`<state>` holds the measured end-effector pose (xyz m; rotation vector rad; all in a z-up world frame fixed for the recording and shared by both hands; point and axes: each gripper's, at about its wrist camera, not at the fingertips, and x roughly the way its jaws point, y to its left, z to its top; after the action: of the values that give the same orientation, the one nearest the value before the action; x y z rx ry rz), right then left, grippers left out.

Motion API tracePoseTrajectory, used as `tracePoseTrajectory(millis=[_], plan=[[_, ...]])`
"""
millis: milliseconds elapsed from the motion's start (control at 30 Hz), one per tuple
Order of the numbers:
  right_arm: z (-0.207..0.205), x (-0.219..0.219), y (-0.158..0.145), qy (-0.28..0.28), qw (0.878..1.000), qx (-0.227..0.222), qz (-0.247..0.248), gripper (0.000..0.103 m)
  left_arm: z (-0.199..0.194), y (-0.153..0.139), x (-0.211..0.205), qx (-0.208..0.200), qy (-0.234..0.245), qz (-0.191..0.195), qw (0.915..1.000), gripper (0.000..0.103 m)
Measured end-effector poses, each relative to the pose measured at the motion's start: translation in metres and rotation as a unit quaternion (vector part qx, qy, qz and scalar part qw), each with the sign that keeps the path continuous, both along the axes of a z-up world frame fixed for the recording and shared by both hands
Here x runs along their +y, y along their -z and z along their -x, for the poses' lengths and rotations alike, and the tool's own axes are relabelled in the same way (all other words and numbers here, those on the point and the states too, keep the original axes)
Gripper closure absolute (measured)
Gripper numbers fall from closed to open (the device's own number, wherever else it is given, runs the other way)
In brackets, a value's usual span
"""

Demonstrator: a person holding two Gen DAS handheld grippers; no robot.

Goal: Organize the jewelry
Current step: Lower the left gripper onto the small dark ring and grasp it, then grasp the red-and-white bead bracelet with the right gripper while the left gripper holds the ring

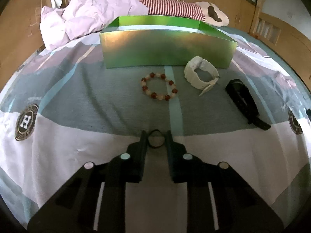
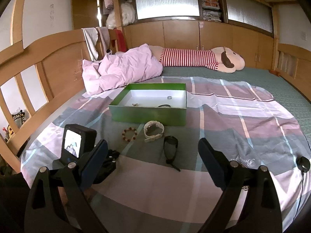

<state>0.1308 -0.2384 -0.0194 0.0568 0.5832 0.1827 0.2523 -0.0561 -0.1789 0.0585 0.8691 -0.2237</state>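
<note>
The left hand-held gripper pinches a small dark ring low over the bedspread, well short of the green box. Nearer the box lie the bead bracelet, white watch and black watch. The right hand-held gripper is spread, empty.

Daylight, soft and moderate, from frosted windows at top of right wrist view; panes bright but not blown out. Left wrist view dimmer, cooler cast. Sheen across near wall of green box. Shadows faint, diffuse. Strong fisheye bending in both views, dark vignette in corners. Centre fairly sharp; edges smeared. Mild compression softness throughout.
</note>
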Motion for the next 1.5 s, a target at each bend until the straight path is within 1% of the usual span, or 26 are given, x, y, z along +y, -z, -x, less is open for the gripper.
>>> tracePoseTrajectory(millis=[67,167,300,367,433,467,500,567,667,800,867,933,1067,1200,1267,1333,1400,1433,1467,1500], plan=[[0.0,-0.001,0.0,0.003,1.0,-0.001,0.0,0.011,0.004,-0.006,0.001,-0.01,0.0,-0.003,0.9999,0.084],[0.001,-0.003,0.0,0.004,1.0,-0.002,0.0,0.011,0.015,-0.035,0.004,-0.042,-0.004,-0.003,0.9991,0.084],[0.0,-0.002,0.001,0.002,1.0,0.002,0.001,0.011,0.041,-0.098,0.016,-0.094,-0.002,0.015,0.9954,0.084],[0.0,0.002,0.002,-0.001,1.0,0.004,0.004,0.011,0.06,-0.135,0.026,-0.135,0.004,0.017,0.9907,0.084],[0.0,0.007,0.004,-0.007,1.0,0.006,0.01,0.011,0.074,-0.158,0.035,-0.16,0.006,0.029,0.9867,0.084],[0.0,0.009,0.006,-0.009,1.0,0.007,0.013,0.011,0.084,-0.171,0.042,-0.175,0.003,0.032,0.984,0.084],[0.0,0.012,0.007,-0.012,1.0,0.01,0.017,0.011,0.09,-0.177,0.046,-0.185,-0.001,0.029,0.9823,0.084],[-0.001,0.019,0.012,-0.02,0.999,0.015,0.028,0.011,0.099,-0.183,0.05,-0.198,-0.006,0.024,0.9798,0.084],[-0.004,0.03,0.019,-0.026,0.999,0.02,0.041,0.011,0.097,-0.184,0.056,-0.186,-0.012,0.038,0.9818,0.084],[-0.009,0.043,0.032,-0.033,0.997,0.032,0.057,0.011,0.09,-0.183,0.062,-0.171,-0.019,0.047,0.9839,0.084],[-0.014,0.053,0.04,-0.041,0.996,0.041,0.065,0.011,0.091,-0.184,0.067,-0.17,-0.021,0.053,0.9839,0.084],[-0.023,0.063,0.048,-0.052,0.995,0.051,0.07,0.011,0.09,-0.188,0.068,-0.173,-0.019,0.048,0.9835,0.084],[-0.056,0.091,0.068,-0.083,0.99,0.065,0.094,0.011,0.091,-0.197,0.075,-0.186,-0.015,0.056,0.9809,0.084],[-0.103,0.115,0.094,-0.093,0.985,0.103,0.098,0.011,0.089,-0.201,0.084,-0.193,-0.018,0.066,0.9788,0.084],[-0.129,0.125,0.108,-0.085,0.985,0.118,0.088,0.011,0.088,-0.2,0.088,-0.193,-0.019,0.068,0.9786,0.084],[-0.149,0.133,0.123,-0.07,0.984,0.134,0.093,0.011,0.084,-0.199,0.092,-0.193,-0.021,0.065,0.9788,0.084],[-0.169,0.137,0.138,-0.054,0.981,0.161,0.098,0.012,0.082,-0.199,0.095,-0.194,-0.024,0.061,0.9789,0.084],[-0.179,0.138,0.147,-0.045,0.979,0.176,0.093,0.013,0.081,-0.199,0.097,-0.193,-0.027,0.06,0.9789,0.084],[-0.186,0.137,0.155,-0.035,0.978,0.183,0.09,0.017,0.079,-0.199,0.099,-0.193,-0.029,0.063,0.9788,0.084],[-0.191,0.137,0.16,-0.028,0.978,0.187,0.089,0.017,0.078,-0.2,0.101,-0.192,-0.03,0.065,0.9787,0.084]])
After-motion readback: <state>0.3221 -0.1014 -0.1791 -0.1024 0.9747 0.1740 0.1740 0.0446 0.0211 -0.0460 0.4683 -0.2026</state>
